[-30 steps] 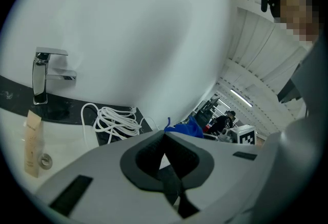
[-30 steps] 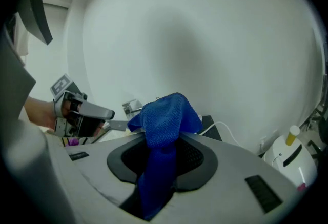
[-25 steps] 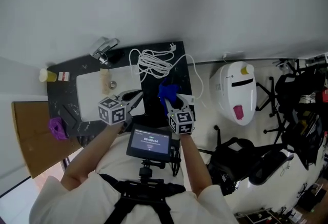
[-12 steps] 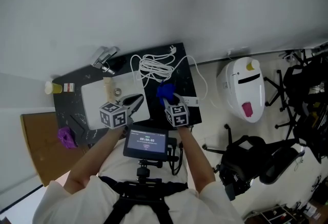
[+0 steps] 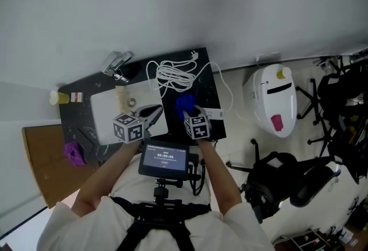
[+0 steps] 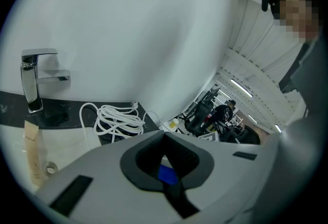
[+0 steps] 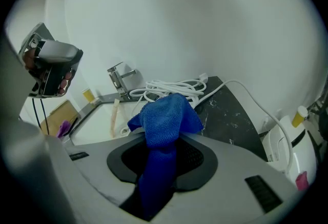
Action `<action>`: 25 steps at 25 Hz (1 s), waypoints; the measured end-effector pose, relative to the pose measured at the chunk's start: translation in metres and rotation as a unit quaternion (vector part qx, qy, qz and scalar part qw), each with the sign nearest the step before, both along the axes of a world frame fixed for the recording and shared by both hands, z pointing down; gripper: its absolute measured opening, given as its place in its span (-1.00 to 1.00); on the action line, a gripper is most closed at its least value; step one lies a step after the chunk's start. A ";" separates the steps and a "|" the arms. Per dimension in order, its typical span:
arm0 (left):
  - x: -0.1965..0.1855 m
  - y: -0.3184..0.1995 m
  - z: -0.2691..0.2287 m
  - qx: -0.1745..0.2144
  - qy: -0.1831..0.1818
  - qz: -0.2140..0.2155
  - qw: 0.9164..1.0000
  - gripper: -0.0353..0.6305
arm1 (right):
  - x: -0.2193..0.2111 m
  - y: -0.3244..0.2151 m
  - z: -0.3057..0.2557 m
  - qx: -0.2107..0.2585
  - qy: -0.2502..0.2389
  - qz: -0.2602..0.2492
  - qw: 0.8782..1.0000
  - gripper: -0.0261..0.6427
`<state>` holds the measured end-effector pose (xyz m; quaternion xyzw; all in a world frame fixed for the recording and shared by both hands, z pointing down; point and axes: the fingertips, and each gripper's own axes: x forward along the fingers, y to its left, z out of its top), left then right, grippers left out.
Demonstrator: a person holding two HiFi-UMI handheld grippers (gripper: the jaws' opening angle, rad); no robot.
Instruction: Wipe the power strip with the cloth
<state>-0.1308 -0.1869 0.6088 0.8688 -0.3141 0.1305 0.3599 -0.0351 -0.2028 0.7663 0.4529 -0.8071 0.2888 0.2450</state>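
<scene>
A blue cloth [image 5: 184,101] [image 7: 164,118] hangs bunched from my right gripper [image 5: 189,108] [image 7: 158,169], which is shut on it over the black counter [image 5: 202,86]. A short white piece of the power strip [image 5: 214,113] shows just right of that gripper's marker cube, most of it hidden. Its white cable lies in a coil [image 5: 172,76] [image 6: 121,120] [image 7: 172,87] at the back of the counter. My left gripper [image 5: 152,112] [image 6: 167,169] is over the right edge of the sink [image 5: 102,101], jaws together, holding nothing.
A chrome faucet [image 5: 118,64] [image 6: 32,76] [image 7: 119,76] stands behind the sink, where a beige tube [image 5: 121,95] [image 6: 32,155] lies. A yellow cup [image 5: 54,97] and a purple object [image 5: 73,153] are at the left. On the floor to the right stands a white appliance [image 5: 275,100].
The head camera's framing shifted a second ago. Both grippers stayed close together over the counter, the right keeping hold of the cloth. In the last half second almost nothing moved.
</scene>
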 end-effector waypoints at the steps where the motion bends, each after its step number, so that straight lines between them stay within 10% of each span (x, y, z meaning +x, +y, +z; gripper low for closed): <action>1: 0.000 -0.001 0.000 0.000 0.001 0.001 1.000 -0.87 | 0.001 0.000 0.000 -0.001 -0.001 0.002 1.000 -0.60; 25: -0.003 0.006 -0.001 -0.006 0.003 0.011 1.000 -0.87 | 0.015 0.005 0.001 -0.007 -0.009 0.020 1.000 -0.60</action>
